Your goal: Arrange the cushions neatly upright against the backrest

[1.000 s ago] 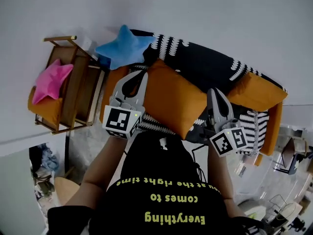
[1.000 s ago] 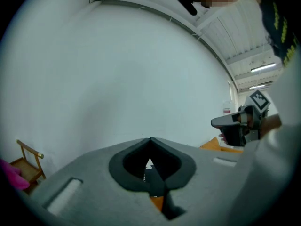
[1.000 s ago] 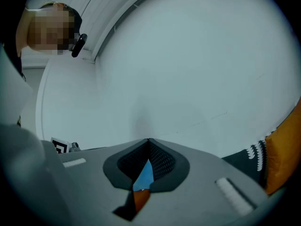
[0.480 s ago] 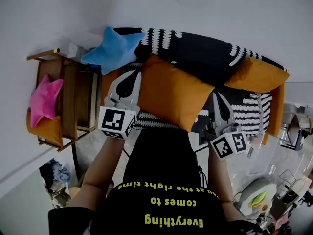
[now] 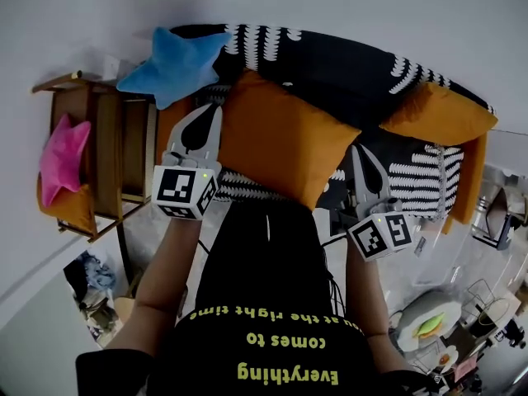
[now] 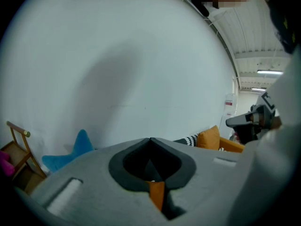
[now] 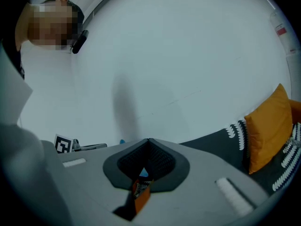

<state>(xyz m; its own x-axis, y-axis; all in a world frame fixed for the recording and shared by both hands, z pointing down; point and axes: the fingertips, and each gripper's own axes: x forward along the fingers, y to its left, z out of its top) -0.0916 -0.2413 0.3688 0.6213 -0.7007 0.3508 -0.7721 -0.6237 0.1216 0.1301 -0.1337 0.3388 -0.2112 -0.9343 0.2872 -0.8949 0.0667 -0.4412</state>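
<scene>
Both grippers hold a large orange cushion (image 5: pixel 280 143) over the front of the sofa (image 5: pixel 346 68), which is draped with a black-and-white throw. My left gripper (image 5: pixel 212 110) is shut on the cushion's left edge, where an orange sliver (image 6: pixel 156 194) shows in its jaws. My right gripper (image 5: pixel 360 152) is shut on the right edge, with orange fabric (image 7: pixel 141 194) pinched there. A second orange cushion (image 5: pixel 437 118) leans at the sofa's right end. A blue star cushion (image 5: pixel 169 64) lies at the left end.
A wooden chair (image 5: pixel 115 147) stands left of the sofa with a pink star cushion (image 5: pixel 62 155) on it. A white wall rises behind the backrest. Clutter and small items sit on the floor at the lower right (image 5: pixel 429 324).
Both grippers have sunk toward the sofa with the orange cushion still pinched between them. The jaws stayed shut.
</scene>
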